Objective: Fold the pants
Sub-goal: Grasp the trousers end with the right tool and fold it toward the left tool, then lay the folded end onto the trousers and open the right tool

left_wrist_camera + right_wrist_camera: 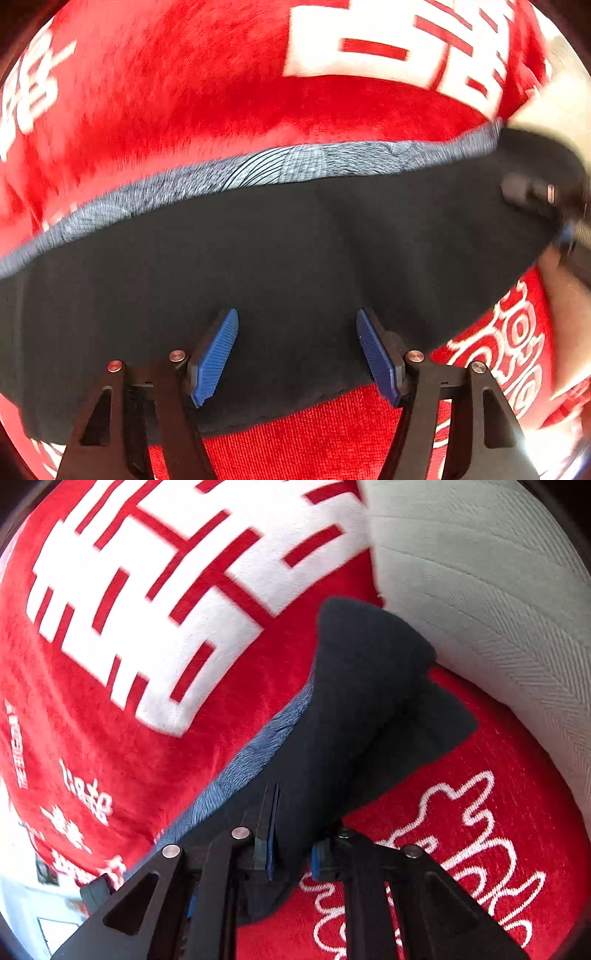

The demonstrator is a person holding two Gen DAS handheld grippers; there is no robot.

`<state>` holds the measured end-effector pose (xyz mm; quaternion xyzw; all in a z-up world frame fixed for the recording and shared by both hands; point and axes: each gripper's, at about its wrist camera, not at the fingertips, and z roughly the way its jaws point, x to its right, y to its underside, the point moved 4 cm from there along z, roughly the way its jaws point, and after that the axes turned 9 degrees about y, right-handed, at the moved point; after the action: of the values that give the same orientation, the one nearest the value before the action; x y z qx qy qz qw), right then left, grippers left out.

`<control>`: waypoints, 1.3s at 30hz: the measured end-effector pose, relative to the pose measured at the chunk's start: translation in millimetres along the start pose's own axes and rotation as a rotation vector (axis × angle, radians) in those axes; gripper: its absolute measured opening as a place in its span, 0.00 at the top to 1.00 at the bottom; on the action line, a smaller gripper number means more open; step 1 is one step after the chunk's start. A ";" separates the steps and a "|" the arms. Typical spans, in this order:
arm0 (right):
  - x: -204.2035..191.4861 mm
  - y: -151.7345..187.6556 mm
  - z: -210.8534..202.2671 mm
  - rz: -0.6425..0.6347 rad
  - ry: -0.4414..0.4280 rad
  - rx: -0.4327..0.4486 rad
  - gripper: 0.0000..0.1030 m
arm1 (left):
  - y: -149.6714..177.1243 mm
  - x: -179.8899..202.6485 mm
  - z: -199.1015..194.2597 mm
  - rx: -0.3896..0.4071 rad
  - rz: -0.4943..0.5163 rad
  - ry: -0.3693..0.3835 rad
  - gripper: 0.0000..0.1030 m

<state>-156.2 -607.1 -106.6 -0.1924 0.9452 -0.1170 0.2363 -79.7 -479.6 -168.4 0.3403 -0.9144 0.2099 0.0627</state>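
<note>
Left wrist view: the dark navy pants (pixel 280 266) lie across a red blanket (pixel 207 103) printed with white characters, a blue-grey inner band along their far edge. The left gripper (pixel 297 356) hovers over the near hem, its jaws apart with only fabric below, the blue pads (pixel 216 358) pressing nothing. At far right the right gripper (pixel 546 206) grips the pants' end. In the right wrist view, the right gripper (pixel 291 853) has its jaws nearly closed, pinching a fold of pants (pixel 354 709) beside a grey-white cushion (pixel 491 602).
</note>
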 end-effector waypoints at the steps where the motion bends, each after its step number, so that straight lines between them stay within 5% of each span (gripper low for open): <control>1: -7.1 0.9 -3.0 -0.038 0.008 0.009 0.86 | 0.0 -3.1 -1.1 0.010 -0.023 0.016 0.34; 12: -104.9 26.2 -32.7 -0.439 0.061 0.085 0.86 | 19.2 1.1 -4.4 0.068 0.006 0.062 0.34; 16: -141.1 46.5 -34.6 -0.569 0.064 0.088 0.86 | 15.6 -10.9 -19.6 0.007 -0.042 0.111 0.35; 26: -210.5 100.4 -11.7 -0.763 0.085 0.050 0.86 | 41.6 -156.7 -115.7 0.042 -0.248 -0.031 0.34; 35: -258.6 213.0 73.6 -1.127 0.336 0.037 0.83 | 69.5 -266.8 -129.8 0.028 -0.443 -0.127 0.34; 39: -252.4 247.0 86.8 -1.305 0.477 0.133 0.74 | 82.0 -285.4 -131.7 0.022 -0.486 -0.124 0.34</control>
<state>15.9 -290.8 -157.0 -0.6751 0.6535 -0.3317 -0.0849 80.5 -197.5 -150.8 0.5629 -0.8056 0.1773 0.0513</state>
